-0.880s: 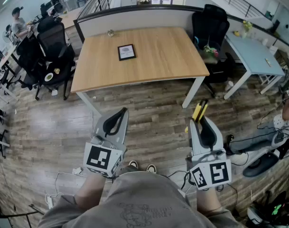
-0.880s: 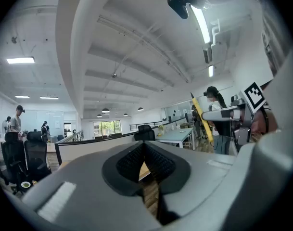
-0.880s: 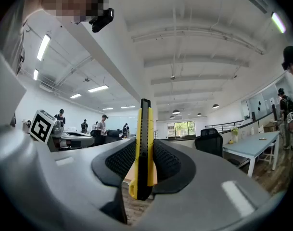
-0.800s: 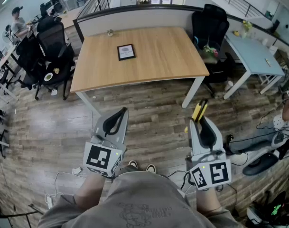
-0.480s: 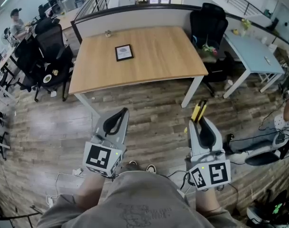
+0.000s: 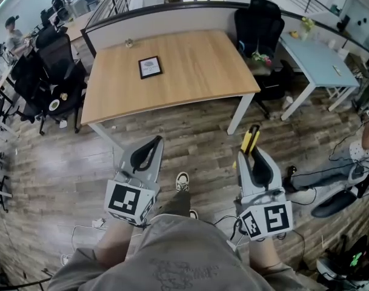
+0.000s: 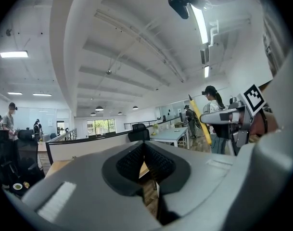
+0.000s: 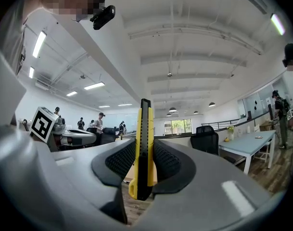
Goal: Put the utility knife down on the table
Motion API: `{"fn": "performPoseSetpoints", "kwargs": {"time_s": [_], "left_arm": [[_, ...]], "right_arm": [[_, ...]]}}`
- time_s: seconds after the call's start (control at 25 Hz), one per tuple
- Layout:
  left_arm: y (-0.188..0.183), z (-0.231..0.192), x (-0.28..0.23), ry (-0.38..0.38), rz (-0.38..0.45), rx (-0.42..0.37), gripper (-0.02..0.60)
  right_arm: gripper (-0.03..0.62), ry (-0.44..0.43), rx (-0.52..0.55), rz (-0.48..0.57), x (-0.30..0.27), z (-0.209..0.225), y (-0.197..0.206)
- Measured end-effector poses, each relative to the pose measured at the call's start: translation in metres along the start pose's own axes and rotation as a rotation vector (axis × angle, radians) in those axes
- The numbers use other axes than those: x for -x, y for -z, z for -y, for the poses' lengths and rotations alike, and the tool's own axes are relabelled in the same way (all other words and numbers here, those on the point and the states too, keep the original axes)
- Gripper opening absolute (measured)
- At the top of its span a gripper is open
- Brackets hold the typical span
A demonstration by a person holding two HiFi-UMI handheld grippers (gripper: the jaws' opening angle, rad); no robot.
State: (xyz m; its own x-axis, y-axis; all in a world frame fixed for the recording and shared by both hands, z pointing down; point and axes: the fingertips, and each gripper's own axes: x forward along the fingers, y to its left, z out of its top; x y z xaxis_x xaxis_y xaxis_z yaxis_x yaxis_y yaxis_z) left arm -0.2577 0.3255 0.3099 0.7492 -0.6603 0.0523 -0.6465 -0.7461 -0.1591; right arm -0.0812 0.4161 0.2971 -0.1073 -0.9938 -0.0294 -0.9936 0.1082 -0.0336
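A yellow and black utility knife (image 6: 251, 140) sticks out forward from my right gripper (image 6: 252, 153), which is shut on it. In the right gripper view the knife (image 8: 145, 143) stands on edge between the ribbed pads, its tip up and ahead. My left gripper (image 6: 152, 144) is held level beside it with its pads meeting at the tips and nothing between them (image 7: 145, 150). The wooden table (image 6: 196, 71) lies ahead of both grippers, across a strip of plank floor. A small framed picture (image 6: 151, 67) rests on it.
Black office chairs (image 6: 54, 59) crowd the table's left side, and another chair (image 6: 260, 23) stands at its far right corner. A light blue table (image 6: 320, 56) is to the right. A low partition (image 6: 172, 18) runs behind the table. Cables (image 6: 81, 229) lie on the floor near my feet.
The table has come nearer in the head view and one shoe has stepped forward. Both grippers keep the same pose, the knife still in the right one.
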Motion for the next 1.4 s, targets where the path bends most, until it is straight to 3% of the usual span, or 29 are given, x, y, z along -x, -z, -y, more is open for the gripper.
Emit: {"fn": "performPoseSetpoints", "kwargs": {"time_s": [0.64,1.4], "left_arm": [[0.01,-0.05,-0.11,0.069,-0.014,0.004,0.0],[0.013,-0.192,-0.283,0.128,0.004,-0.004,0.0]], "right_arm": [[0.124,0.045,0.003,-0.034,-0.103,0.051,0.009],[0.124,0.091,0.03,-0.046,-0.311,0.102,-0.005]]}}
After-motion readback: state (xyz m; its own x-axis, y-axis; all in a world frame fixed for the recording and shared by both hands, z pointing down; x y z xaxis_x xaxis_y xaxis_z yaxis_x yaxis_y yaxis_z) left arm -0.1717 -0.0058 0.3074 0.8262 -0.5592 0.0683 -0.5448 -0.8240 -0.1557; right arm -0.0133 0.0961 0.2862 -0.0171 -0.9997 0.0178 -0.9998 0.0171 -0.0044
